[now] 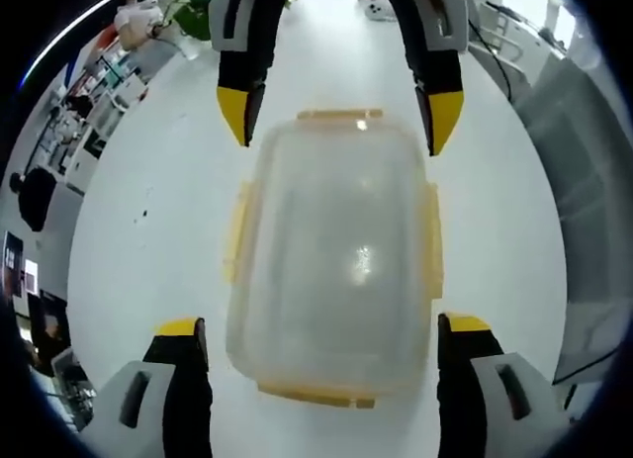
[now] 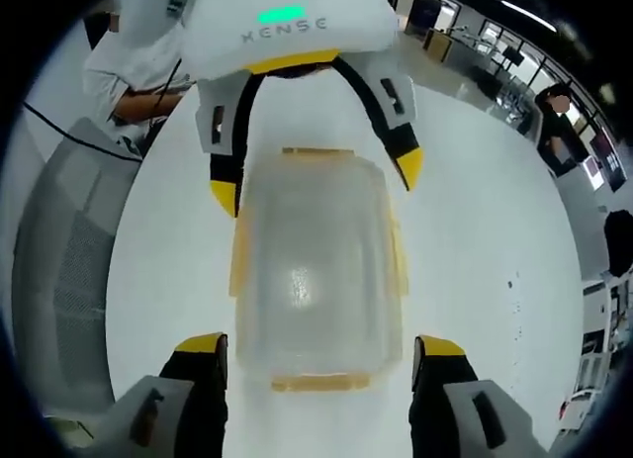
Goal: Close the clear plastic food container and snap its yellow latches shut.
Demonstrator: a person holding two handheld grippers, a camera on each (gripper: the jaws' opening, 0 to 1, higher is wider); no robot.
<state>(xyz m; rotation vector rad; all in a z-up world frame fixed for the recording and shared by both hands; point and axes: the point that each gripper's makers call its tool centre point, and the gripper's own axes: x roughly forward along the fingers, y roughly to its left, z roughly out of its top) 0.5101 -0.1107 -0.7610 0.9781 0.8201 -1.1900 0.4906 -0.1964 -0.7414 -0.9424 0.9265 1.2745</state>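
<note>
Resting flat on the white table (image 1: 148, 260): one clear container (image 1: 336, 255), lid seated on top, midway between the two tongs. Yellow latches (image 1: 431, 242) along all four edges; whether any is snapped cannot be told. Left gripper (image 1: 321, 344): jaws spread wide, straddling one short end, touching nothing. Right gripper (image 2: 316, 364): jaws likewise spread at the opposite end. Judged purpose: facing stance lets each tong press the latch nearest it.

Container (image 1: 336, 250) on table (image 1: 148, 230), between 2 tongs.
</note>
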